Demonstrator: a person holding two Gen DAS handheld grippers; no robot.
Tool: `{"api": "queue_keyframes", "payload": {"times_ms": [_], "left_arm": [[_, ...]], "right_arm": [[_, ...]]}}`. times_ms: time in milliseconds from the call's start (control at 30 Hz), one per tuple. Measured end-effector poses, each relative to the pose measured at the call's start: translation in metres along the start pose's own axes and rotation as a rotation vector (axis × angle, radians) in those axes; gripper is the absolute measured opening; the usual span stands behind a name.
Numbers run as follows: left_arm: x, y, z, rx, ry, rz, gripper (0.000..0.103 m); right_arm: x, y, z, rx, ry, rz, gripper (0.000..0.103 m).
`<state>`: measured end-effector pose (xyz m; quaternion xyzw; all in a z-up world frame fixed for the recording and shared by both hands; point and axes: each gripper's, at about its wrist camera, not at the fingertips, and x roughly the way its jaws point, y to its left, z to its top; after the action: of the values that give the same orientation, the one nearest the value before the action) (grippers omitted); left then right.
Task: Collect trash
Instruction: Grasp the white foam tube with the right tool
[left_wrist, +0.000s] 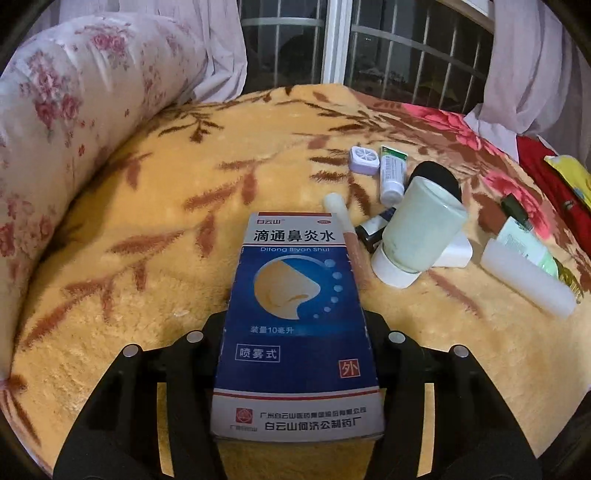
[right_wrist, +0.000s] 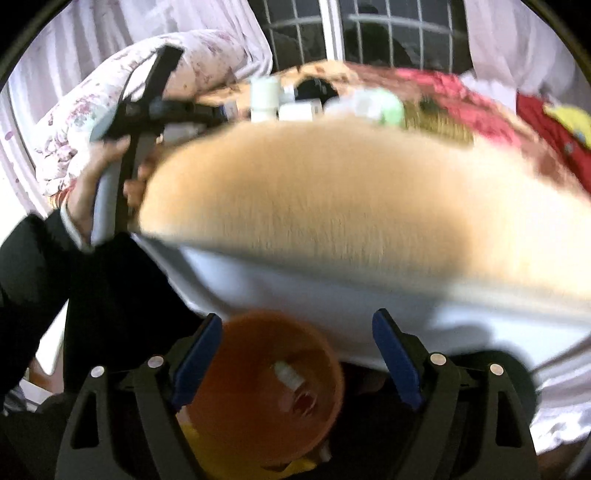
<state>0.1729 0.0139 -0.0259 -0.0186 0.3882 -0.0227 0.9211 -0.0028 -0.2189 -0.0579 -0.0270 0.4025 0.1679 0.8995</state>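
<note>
I have the blue-and-white medicine box (left_wrist: 295, 325) clamped between the jaws of the left gripper (left_wrist: 295, 354), its printed face turned up toward the wrist camera and its far end reaching out over the yellow leaf-patterned blanket (left_wrist: 147, 229) on the bed. Just beyond the box, to its right, lies a slim white tube (left_wrist: 341, 218), and next to that a pale green jar (left_wrist: 421, 236) tipped on its side with its white cap (left_wrist: 391, 269) toward me. Further back sit a small lilac case (left_wrist: 365, 159) and a white squeeze tube (left_wrist: 392, 176), and off to the right a white cylindrical bottle (left_wrist: 528, 277) lies on the blanket. A floral quilt (left_wrist: 74, 96) is rolled along the left edge of the bed. My right gripper (right_wrist: 295, 365) is empty with its blue-padded jaws spread apart, hanging below the edge of the bed over an orange bin (right_wrist: 266, 387). That view is blurred, but I can make out a small white bottle (right_wrist: 288, 373) lying inside the bin. In the same view the left hand (right_wrist: 96, 177) grips its handle up beside the bed.
</note>
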Motion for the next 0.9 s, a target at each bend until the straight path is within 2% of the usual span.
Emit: {"api": "queue_keyframes", "payload": {"times_ms": [100,167,233,367,400,467,600,767,900], "left_arm": [[-0.018,0.0,-0.009,-0.01,-0.033,0.0,0.05],[-0.034,0.003,-0.018,-0.04,-0.05,-0.034,0.05],[-0.049,0.003,-0.029,-0.064,-0.065,-0.062,0.05],[-0.075,-0.004,-0.052,-0.056,-0.113,-0.05,0.05],[-0.078,-0.006,-0.054,-0.048,-0.122,-0.044,0.05],[-0.082,-0.011,-0.059,-0.027,-0.141,-0.039,0.05],[-0.078,-0.014,-0.063,-0.015,-0.144,-0.056,0.05],[-0.07,-0.012,-0.069,-0.03,-0.133,-0.072,0.05],[-0.07,-0.012,-0.07,-0.028,-0.134,-0.073,0.05]], "right_arm": [[-0.006,-0.005,0.039,-0.047,-0.059,-0.01,0.082],[-0.004,-0.013,0.066,-0.055,-0.079,-0.006,0.082],[0.005,-0.027,0.097,-0.036,-0.08,0.004,0.082],[0.035,-0.049,0.133,0.022,-0.042,0.014,0.081],[0.044,-0.052,0.139,0.032,-0.025,0.014,0.08],[0.061,-0.056,0.146,0.059,0.011,0.028,0.068],[0.084,-0.05,0.15,0.093,0.064,0.083,0.061],[0.097,-0.032,0.16,0.033,0.079,0.089,0.06],[0.119,-0.039,0.171,0.075,0.133,0.094,0.059]]}}
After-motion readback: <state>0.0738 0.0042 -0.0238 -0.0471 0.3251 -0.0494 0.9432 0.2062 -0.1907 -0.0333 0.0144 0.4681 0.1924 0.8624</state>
